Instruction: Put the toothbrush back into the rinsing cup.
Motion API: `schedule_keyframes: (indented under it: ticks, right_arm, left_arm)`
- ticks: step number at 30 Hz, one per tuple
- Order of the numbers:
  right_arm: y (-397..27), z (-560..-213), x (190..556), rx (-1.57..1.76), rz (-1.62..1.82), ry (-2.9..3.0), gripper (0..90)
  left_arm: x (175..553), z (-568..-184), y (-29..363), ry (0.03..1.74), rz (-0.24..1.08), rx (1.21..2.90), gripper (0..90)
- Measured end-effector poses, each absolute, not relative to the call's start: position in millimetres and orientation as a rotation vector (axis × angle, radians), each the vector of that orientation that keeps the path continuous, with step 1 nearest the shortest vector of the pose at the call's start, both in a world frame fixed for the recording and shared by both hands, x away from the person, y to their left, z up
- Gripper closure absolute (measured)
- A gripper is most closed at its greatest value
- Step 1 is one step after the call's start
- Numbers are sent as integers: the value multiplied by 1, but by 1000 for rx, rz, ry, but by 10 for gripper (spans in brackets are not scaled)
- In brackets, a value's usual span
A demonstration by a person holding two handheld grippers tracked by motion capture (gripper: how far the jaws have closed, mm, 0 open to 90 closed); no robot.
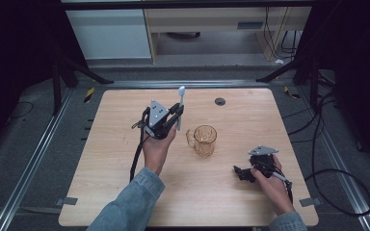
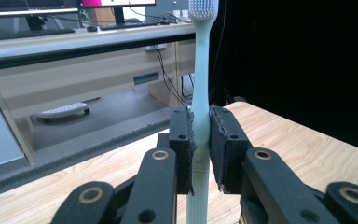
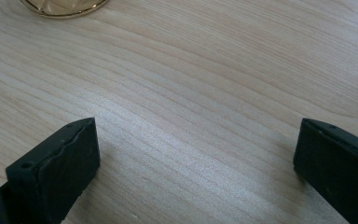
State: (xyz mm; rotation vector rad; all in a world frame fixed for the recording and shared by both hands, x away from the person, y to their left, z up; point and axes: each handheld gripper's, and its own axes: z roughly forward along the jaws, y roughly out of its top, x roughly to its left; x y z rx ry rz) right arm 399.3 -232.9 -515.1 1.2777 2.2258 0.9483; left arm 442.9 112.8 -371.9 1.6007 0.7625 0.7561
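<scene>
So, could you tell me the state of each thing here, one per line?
Toothbrush: upright, bristles up, clamped in the left tool.
Left tool: shut on the toothbrush, raised above the table.
Right tool: open, nothing between its pads, low over the table.
Amber mug: upright on the table, looks empty.

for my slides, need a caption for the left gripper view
Left gripper shut on an upright pale toothbrush, bristles at the top, above the wooden table.
</scene>
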Motion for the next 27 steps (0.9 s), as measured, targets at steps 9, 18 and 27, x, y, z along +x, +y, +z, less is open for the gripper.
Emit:
schedule_keyframes:
  ticks: [9, 18, 27]
  right_arm:
    - [-233, -515, 399, 1263, 951, 2233, 7]
    - [-232, -515, 398, 1248, 956, 2248, 7]
    - [-232, -515, 397, 1256, 958, 2247, 7]
  left_arm:
    - [440, -374, 113, 756, 760, 1556, 788]
    - [435, -371, 112, 737, 766, 1515, 788]
    - [433, -373, 108, 705, 765, 1502, 788]
